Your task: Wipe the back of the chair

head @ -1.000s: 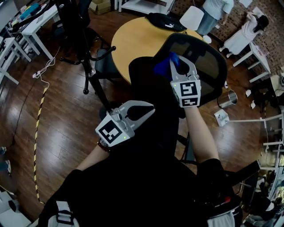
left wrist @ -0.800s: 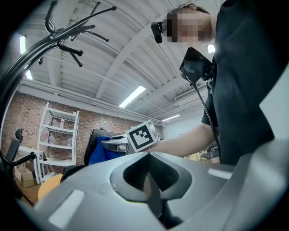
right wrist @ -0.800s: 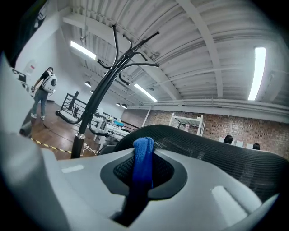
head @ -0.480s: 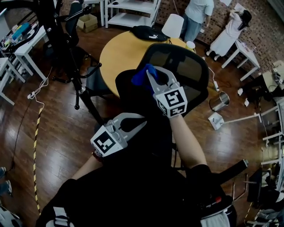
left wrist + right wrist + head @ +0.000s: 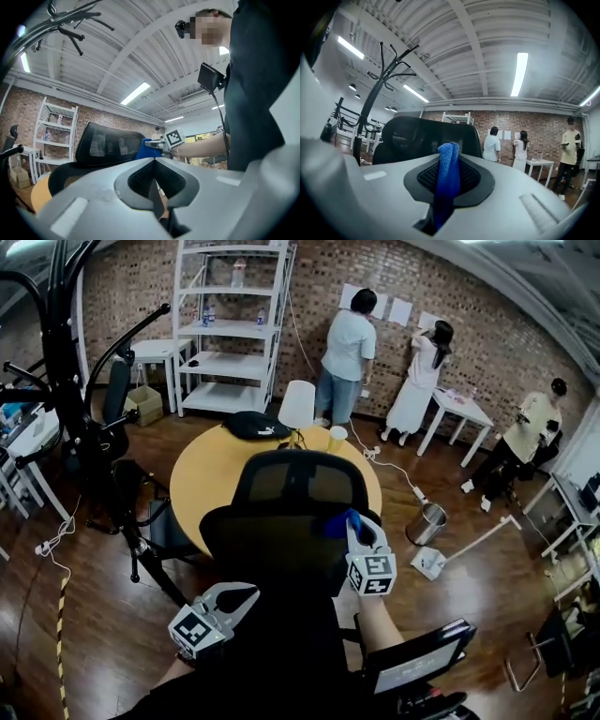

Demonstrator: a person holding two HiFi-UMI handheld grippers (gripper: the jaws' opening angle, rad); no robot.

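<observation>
Right gripper (image 5: 356, 523) — clamping cloth (image 5: 335, 524) (blue) by chair (image 5: 300, 482).

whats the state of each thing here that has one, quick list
right gripper: shut on cloth, up at the chair back
left gripper: shut, empty, held low
cloth: bunched, pinched between the right gripper's jaws
chair: upright, back toward the grippers
cup: upright on table
bin: upright
</observation>
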